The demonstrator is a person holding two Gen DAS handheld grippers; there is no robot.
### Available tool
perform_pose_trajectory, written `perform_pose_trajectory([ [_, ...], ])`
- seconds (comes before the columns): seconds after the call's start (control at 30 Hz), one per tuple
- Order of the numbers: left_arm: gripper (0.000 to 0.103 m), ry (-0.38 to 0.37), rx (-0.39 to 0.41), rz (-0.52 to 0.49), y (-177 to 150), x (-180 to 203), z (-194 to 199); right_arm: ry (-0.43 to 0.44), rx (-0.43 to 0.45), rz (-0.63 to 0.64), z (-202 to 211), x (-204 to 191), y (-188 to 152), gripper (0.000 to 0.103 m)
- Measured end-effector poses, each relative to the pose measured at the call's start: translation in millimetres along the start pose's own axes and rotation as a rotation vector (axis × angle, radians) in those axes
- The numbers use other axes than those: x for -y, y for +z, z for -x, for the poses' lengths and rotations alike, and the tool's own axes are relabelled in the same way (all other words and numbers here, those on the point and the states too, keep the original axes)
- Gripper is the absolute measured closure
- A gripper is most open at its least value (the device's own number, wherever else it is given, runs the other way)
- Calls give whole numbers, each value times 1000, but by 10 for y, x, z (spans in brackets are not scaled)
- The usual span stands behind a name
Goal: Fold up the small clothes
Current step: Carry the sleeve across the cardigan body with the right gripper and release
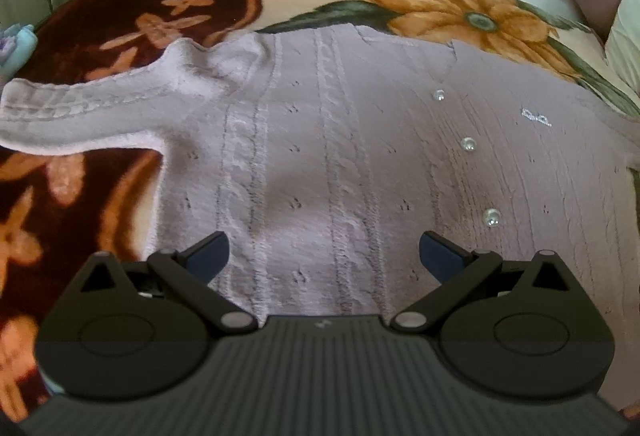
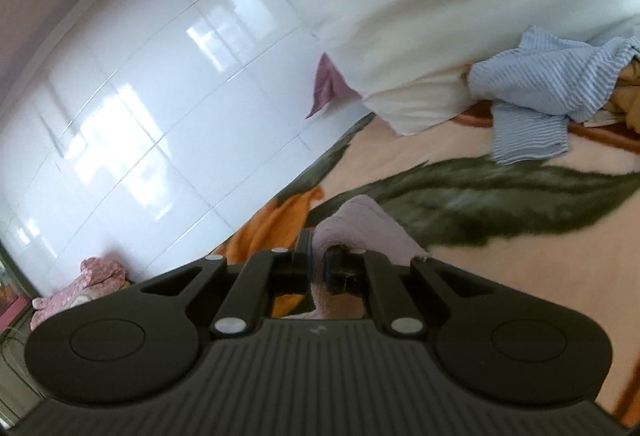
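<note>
Cable-knit sweater (image 1: 340,139) on plush blanket (image 1: 120,19); glossy tiles (image 2: 140,115).

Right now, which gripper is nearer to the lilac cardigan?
Right. The right gripper is shut on a fold of the lilac cardigan; the left gripper hovers open above its front, apparently not touching.

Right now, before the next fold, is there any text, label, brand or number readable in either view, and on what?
Small glittery lettering on the chest of the lilac cardigan: too blurred to read.
Small pale logo mark on the left gripper body: a symbol, not legible text.
The same mark on the right gripper.
Nothing else is readable.
</note>
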State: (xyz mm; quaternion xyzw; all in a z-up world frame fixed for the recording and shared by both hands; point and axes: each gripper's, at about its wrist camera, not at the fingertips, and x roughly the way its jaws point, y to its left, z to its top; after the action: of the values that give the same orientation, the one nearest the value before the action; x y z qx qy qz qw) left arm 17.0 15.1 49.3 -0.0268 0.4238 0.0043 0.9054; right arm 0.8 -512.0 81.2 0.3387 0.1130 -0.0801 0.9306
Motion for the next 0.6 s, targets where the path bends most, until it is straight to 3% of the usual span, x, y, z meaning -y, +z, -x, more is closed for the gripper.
perform_pose_trajectory([
  [0.43, 0, -6, 32, -21, 120, -171, 118, 60, -32, 80, 2, -787, -178, 97],
  [0.6, 0, 5, 52, -20, 152, -275, 168, 97, -87, 111, -118, -1237, -342, 97],
])
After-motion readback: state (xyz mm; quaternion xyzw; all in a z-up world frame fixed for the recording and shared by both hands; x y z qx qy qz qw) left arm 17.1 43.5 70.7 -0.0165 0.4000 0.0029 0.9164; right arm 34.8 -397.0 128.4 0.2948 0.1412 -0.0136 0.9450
